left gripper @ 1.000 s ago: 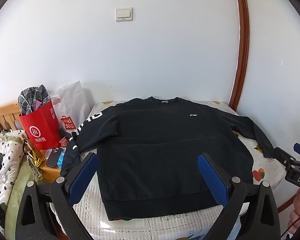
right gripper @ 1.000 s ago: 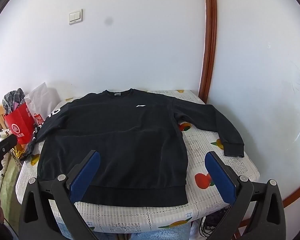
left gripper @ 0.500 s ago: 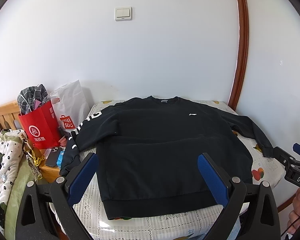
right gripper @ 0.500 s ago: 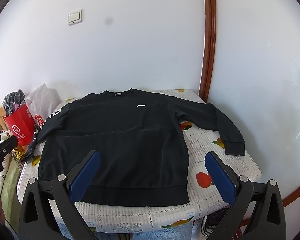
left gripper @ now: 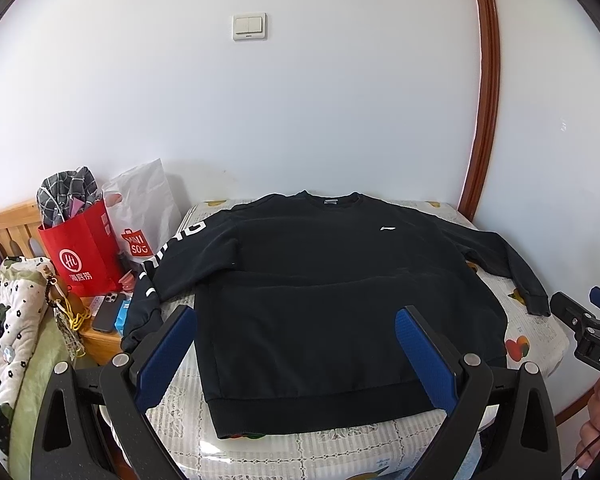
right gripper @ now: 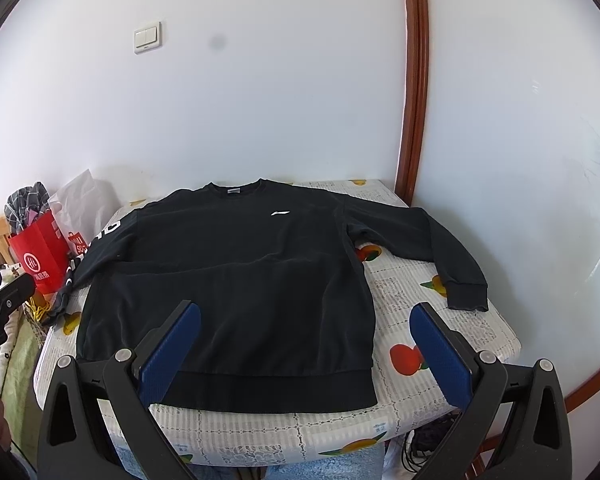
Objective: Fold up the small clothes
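A black sweatshirt is lying flat and face up on a small table covered with a fruit-print cloth, its collar toward the wall and its hem toward the near edge. One sleeve is resting on the cloth at the right, while the other is drooping over the left edge toward a red bag and a white bag. The left gripper is hovering above the hem with its jaws spread wide and nothing between them; the right gripper is hanging over the near right part of the body, also wide open and gripping nothing. Compared with a second ago, almost nothing is changing: both views are creeping only slightly, and the sweatshirt is sitting exactly as it was. That suggests the folding is not yet starting and the person is lining up for a first grasp. The sleeves look like the natural first target, though the hanging left one may need lifting back onto the table.
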The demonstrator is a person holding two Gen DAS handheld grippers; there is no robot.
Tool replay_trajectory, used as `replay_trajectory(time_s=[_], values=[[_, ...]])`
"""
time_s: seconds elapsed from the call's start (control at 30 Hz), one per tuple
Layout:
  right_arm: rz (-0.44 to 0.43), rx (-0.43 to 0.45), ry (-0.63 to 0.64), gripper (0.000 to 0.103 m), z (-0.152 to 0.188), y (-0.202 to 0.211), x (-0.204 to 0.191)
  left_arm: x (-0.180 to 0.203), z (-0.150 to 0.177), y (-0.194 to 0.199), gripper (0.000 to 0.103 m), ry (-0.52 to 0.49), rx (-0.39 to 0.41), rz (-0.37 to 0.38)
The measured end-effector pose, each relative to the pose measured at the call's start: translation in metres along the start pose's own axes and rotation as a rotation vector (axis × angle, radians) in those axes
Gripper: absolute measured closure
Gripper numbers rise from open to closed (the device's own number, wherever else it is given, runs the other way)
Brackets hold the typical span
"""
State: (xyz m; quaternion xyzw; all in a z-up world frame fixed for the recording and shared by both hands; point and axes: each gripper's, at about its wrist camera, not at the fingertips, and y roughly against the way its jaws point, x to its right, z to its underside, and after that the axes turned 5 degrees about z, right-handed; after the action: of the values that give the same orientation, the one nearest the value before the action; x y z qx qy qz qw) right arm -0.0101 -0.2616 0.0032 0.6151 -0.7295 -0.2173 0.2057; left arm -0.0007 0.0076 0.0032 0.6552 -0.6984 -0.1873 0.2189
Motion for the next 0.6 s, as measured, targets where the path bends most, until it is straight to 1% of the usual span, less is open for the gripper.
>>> replay_trajectory(time_s=[0.6], values=[[-0.003,0.005,0.002,0.000,-0.0009,0.0028,0.0010,0.0007,-0.0002,-0.0004,0.003,0.000,0.002,-0.001]])
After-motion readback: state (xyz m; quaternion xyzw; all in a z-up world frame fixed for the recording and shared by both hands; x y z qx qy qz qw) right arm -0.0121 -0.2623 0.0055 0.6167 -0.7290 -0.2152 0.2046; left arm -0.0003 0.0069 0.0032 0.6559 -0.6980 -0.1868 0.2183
